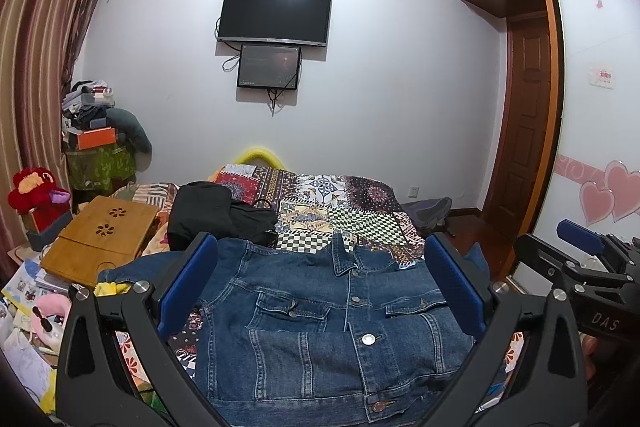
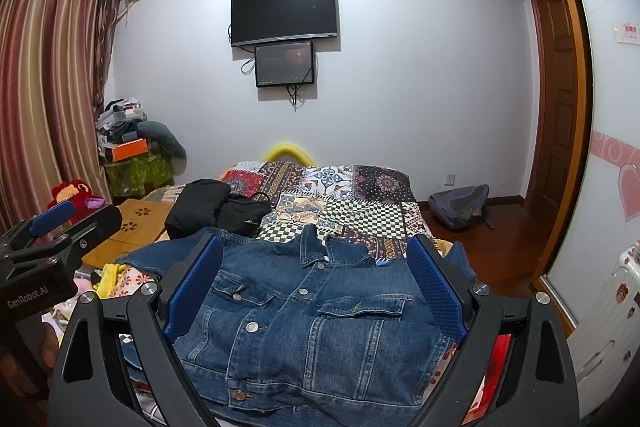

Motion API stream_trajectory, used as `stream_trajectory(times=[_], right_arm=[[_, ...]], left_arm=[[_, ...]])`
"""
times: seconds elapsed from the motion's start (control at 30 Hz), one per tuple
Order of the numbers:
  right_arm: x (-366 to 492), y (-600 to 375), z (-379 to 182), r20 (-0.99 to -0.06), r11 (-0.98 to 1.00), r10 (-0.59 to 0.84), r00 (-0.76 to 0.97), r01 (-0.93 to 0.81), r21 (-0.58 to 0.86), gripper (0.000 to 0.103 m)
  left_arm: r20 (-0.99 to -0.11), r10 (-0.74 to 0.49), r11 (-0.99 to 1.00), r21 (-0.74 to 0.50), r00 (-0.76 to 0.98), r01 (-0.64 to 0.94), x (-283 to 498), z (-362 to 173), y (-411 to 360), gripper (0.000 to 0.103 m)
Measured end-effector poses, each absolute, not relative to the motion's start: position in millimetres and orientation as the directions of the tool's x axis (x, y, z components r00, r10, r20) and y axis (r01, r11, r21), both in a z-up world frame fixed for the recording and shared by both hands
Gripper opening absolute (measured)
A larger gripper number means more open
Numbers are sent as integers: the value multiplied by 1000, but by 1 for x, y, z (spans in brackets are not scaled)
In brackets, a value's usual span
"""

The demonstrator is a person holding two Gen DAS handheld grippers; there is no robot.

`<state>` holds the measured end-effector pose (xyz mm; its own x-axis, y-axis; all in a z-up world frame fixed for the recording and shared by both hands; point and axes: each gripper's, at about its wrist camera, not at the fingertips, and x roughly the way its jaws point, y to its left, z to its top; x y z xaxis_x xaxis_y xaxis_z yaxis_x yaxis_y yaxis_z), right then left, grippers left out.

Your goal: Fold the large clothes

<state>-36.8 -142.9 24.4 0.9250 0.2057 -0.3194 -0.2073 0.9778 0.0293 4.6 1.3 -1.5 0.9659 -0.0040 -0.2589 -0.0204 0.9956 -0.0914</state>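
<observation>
A blue denim jacket (image 1: pixel 320 323) lies front-up and buttoned on the patchwork bed, collar toward the far end; it also shows in the right wrist view (image 2: pixel 308 327). Its sleeves spread out to both sides. My left gripper (image 1: pixel 320 255) is open and empty, hovering over the jacket's lower half, blue pads wide apart. My right gripper (image 2: pixel 314 251) is open and empty, also above the jacket's lower half. The right gripper shows at the right edge of the left wrist view (image 1: pixel 580 259), and the left gripper at the left edge of the right wrist view (image 2: pixel 52 227).
Black clothing (image 1: pixel 216 215) lies on the patchwork bedspread (image 1: pixel 340 203) beyond the jacket. A wooden lap table (image 1: pixel 100 239) and clutter sit to the left. A backpack (image 2: pixel 460 207) lies on the floor at right, near a wardrobe (image 2: pixel 600 147). A TV (image 1: pixel 276 15) hangs on the far wall.
</observation>
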Motion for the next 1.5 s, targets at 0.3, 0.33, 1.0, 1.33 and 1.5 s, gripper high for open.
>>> stream_trajectory(times=[0.3, 0.33, 1.0, 1.33, 1.5], right_arm=[[-25, -139, 21, -350, 979, 199, 916, -203, 24, 92], [-23, -138, 19, -353, 979, 197, 915, -202, 23, 92], [49, -114, 7, -428, 982, 151, 891, -185, -38, 92], [107, -106, -18, -522, 990, 0, 853, -74, -122, 92], [125, -102, -32, -583, 986, -26, 812, -75, -149, 92]], left_arm=[[-282, -4, 995, -97, 959, -24, 18, -9, 7, 103], [-283, -2, 995, -94, 959, -26, 20, -11, 9, 103], [-357, 191, 957, -137, 914, -254, 96, -28, 127, 103], [-492, 365, 892, -59, 790, -449, 145, -69, 226, 103], [-543, 390, 851, -96, 744, -517, 161, -99, 287, 103]])
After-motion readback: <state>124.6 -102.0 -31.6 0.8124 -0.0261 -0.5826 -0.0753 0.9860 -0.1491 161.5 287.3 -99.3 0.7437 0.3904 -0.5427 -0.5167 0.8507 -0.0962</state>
